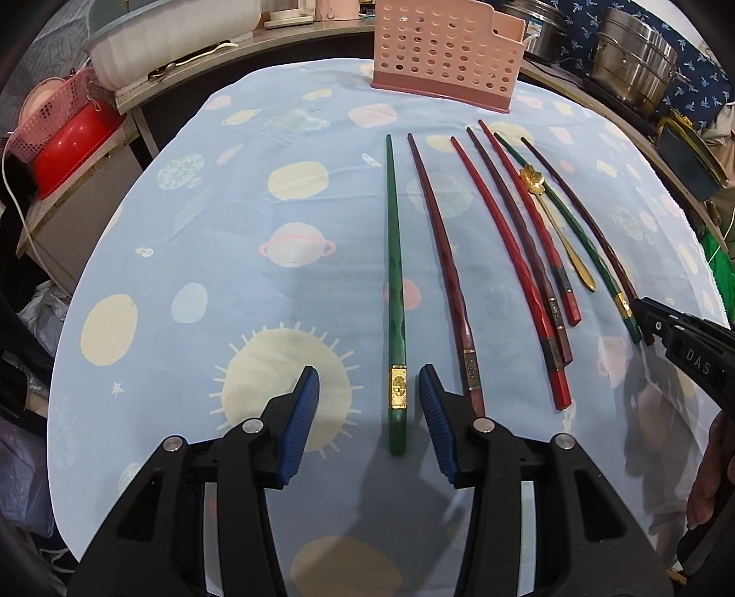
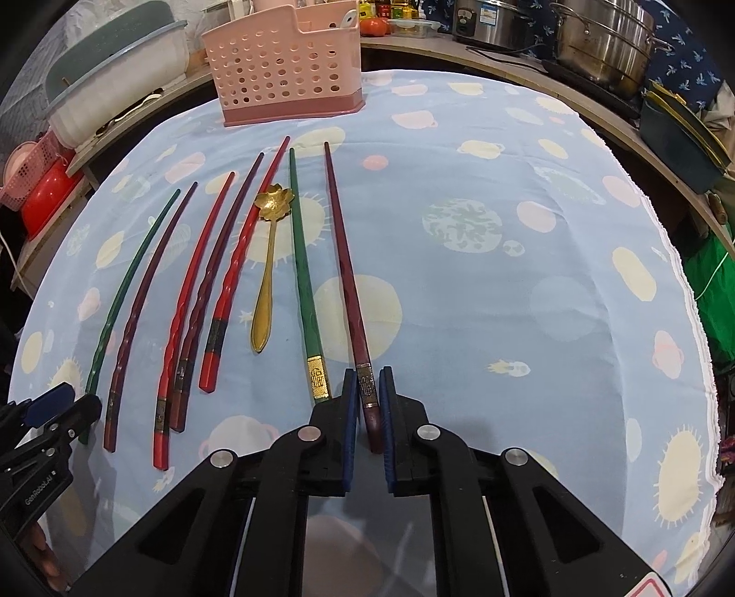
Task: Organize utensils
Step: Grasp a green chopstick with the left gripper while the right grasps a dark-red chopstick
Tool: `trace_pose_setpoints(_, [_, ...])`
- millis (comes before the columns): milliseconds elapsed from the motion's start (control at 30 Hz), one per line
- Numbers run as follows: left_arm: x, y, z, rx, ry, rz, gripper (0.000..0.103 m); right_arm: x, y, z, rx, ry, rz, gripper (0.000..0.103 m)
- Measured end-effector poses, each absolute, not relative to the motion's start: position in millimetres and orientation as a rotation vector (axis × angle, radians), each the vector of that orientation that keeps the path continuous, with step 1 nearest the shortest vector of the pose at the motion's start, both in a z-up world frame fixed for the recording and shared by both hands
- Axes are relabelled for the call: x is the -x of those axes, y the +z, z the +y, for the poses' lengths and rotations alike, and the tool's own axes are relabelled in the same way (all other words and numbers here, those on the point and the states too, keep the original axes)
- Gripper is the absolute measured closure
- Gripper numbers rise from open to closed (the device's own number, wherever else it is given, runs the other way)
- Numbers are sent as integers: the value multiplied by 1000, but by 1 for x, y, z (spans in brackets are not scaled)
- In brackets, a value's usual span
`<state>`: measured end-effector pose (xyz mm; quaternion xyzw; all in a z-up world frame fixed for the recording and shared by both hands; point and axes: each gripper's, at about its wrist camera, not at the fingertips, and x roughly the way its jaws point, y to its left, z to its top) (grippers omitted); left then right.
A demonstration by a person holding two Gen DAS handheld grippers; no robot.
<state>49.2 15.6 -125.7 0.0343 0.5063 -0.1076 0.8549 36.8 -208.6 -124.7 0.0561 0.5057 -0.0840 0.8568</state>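
Observation:
Several chopsticks, green, maroon and red, lie side by side on the blue tablecloth (image 1: 229,229), with a gold flower-bowl spoon (image 2: 268,261) among them. A pink perforated utensil holder (image 1: 445,55) stands at the far edge; it also shows in the right wrist view (image 2: 285,69). My left gripper (image 1: 370,390) is open, its blue pads on either side of the thick end of the leftmost green chopstick (image 1: 395,284). My right gripper (image 2: 367,390) is closed on the thick end of the rightmost maroon chopstick (image 2: 347,275), which lies on the cloth. The right gripper also shows in the left wrist view (image 1: 652,321).
A white and green dish rack (image 1: 174,36) and a red bowl in a pink basket (image 1: 69,137) stand at the left. Steel pots (image 2: 602,41) and a dark green container (image 2: 680,137) line the counter at the back right.

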Motion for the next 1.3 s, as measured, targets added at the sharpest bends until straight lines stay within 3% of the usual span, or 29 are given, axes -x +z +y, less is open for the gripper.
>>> trace_pose_setpoints(133, [-48,-124,17,-88,-227,1064,80,-35,-124,-208,-122,-174,1065,95])
trace_pose_setpoints(200, [-47,-123,17,-87,-239,1067,95,-34,-124,-208,-126,-172,1069,95])
trace_pose_setpoints(633, [-33,-89,21,-79,-246,1015,95,-7,-104,-206,-153,-145,1087,96])
trace_pose_setpoints(1300, [-58,29,34,-19,-237,784,96,-3,36,-213,-158,-107,779,96])
